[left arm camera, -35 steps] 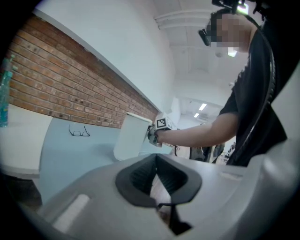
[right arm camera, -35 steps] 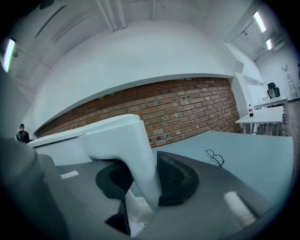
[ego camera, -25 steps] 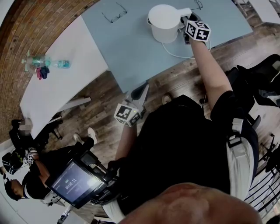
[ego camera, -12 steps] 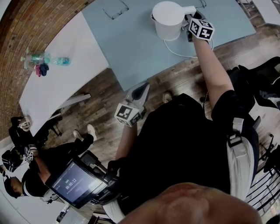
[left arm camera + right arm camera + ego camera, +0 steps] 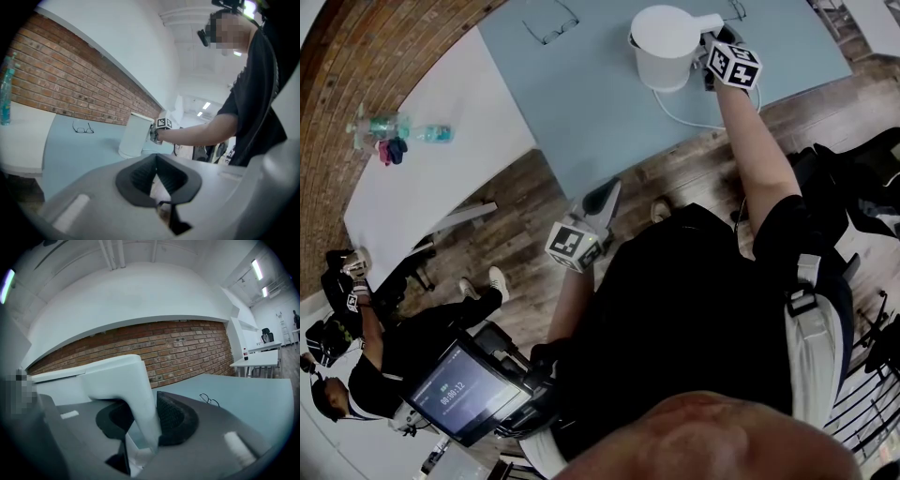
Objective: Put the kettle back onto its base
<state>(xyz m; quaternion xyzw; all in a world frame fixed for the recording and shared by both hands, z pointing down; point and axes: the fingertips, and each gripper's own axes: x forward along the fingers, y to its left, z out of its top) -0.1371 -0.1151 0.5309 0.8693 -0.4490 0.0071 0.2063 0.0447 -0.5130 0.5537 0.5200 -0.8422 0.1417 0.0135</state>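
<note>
**Kettle being seated on its base**

The right tongs [image 5: 711, 43] are clamped on the handle of the white kettle [image 5: 664, 42], which stands upright at the far side of the blue bench [image 5: 581, 103], apparently on or just above its base [image 5: 126, 153]. The left tongs [image 5: 606, 194] hang closed and empty, off the bench. Next, likely: settle the kettle squarely, then release.

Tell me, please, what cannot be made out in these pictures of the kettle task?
1. The base: in the head view the kettle covers it from above; in the left gripper view it is too small to tell if the kettle is seated.
2. The right gripper and its tongs: in the head view its marker cube hides them.
</note>
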